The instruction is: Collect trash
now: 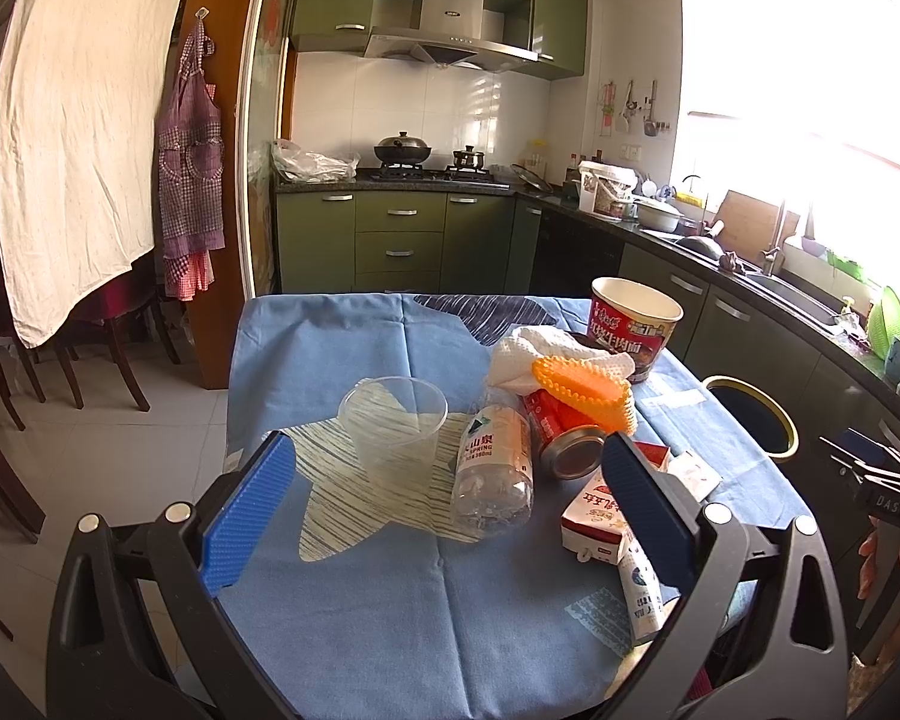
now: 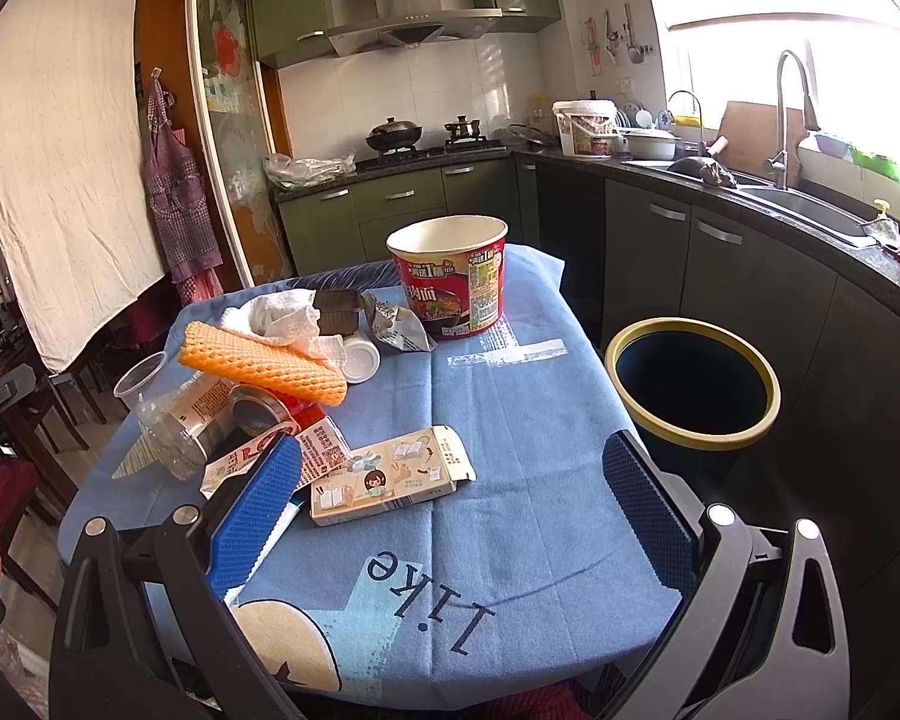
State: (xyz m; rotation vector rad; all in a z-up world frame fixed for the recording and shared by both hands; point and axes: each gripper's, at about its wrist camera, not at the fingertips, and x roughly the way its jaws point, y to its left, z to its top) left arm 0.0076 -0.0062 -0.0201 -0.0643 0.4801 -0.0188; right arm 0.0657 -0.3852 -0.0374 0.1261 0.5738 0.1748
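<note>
On the blue tablecloth [image 2: 510, 420]: a heap of empty packaging, with a dark trash bin [image 2: 692, 384] just off the table's right edge — at about 2 o'clock from the right gripper.

Left gripper [image 1: 444, 492]: jaws spread wide, holding nothing; the clear plastic cup [image 1: 393, 426] and the crushed water bottle [image 1: 493, 471] lie between the blue pads, a little beyond the tips.

Right gripper [image 2: 450, 510]: jaws likewise wide apart and empty; the flattened paper carton [image 2: 390, 483] lies just ahead, toward 11 o'clock, close to the left pad.

Paper carton: likely light and stiff along its folds — best pinched across its short width, near the middle, so it does not flap.

Water bottle: probably thin, springy and slick; a grip on the labelled waist should hold better than one on the ribbed base.

Plastic cup: upright, brittle-looking; a squeeze across the rim would probably buckle it, so take it lower on the wall.

Metal can [image 1: 570, 450]: on its side, touching the bottle at its 3 o'clock; rigid, apt to roll.

Orange foam net [image 2: 264, 363]: soft, draped over the can and crumpled paper towel [image 2: 282, 315]; should compress easily.

Noodle cup [image 2: 450, 276]: upright at the far edge, 12 o'clock — wide, light, wider perhaps than suits a side grip; the rim looks the likelier hold.
</note>
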